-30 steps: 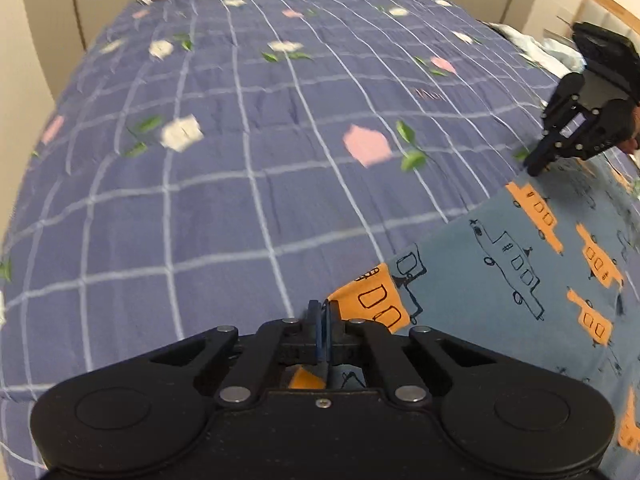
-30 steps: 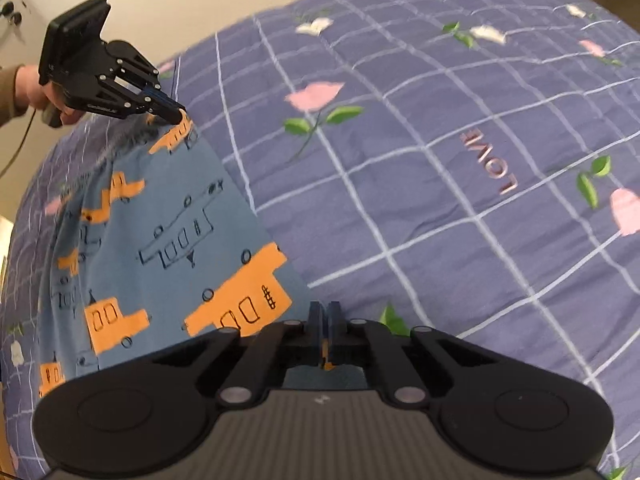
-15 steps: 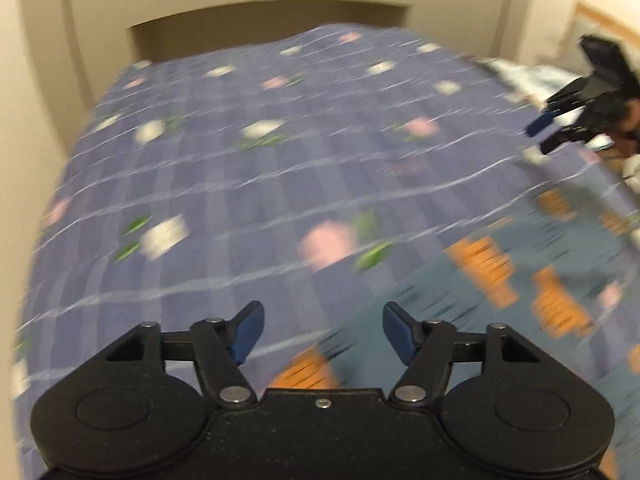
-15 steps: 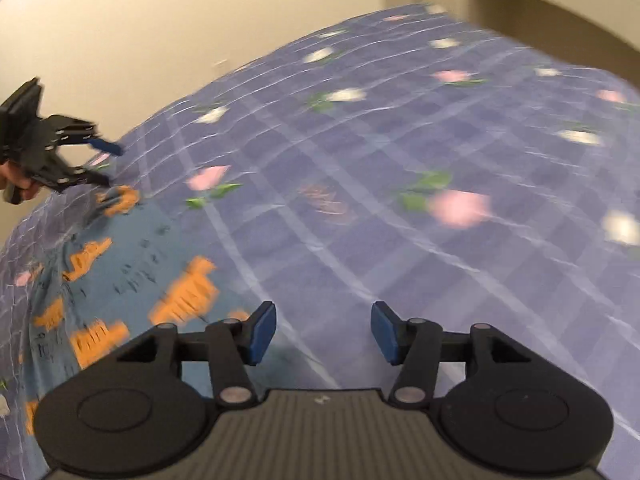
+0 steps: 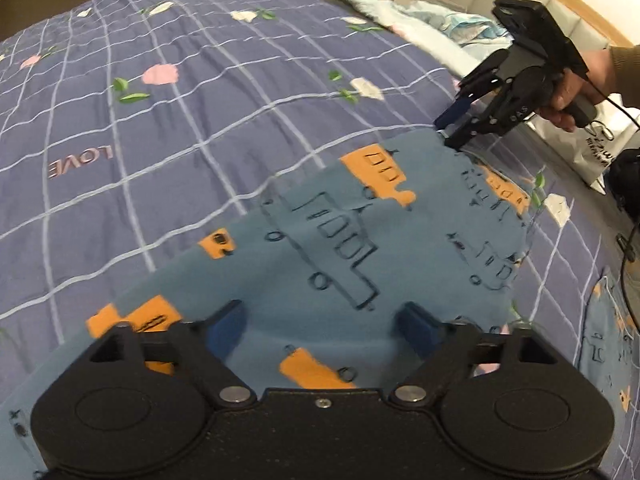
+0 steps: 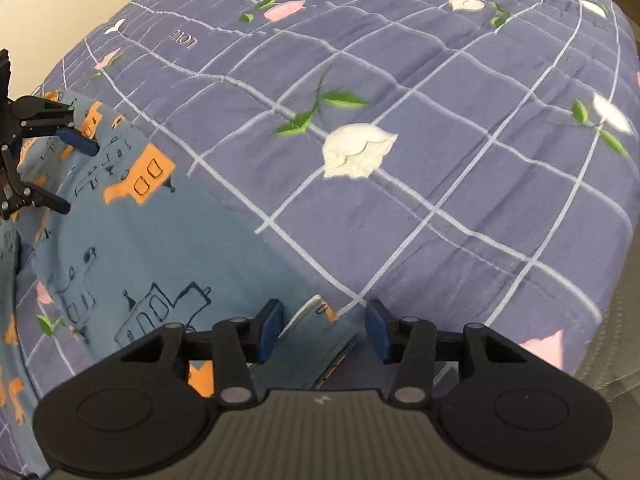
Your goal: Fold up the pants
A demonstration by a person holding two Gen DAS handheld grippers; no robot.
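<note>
Both clamped tight on the fabric edge a second ago, now let go and swung across to another stretch of the garment. Far left: left hand-held gripper spread wide, jaws just opened further, blue pads hovering over the cloth with nothing pinched between them. Below and ahead: pants lying flat on the bed, blue-grey with orange vehicles and dark outline drawings, a doubled layer visible at the near corner in the right wrist view, edge slightly rumpled. Further right: right hand-held gripper released too, jaws part-way apart after just narrowing, straddling the folded corner of the pants without pressing on it; a hand wrapped round its grip. One pair of pants, two grippers, one quilt in purple check with pink and white flowers and the word LOVE stitched in. Pale blue bedding bunched at the far right of the bed.
</note>
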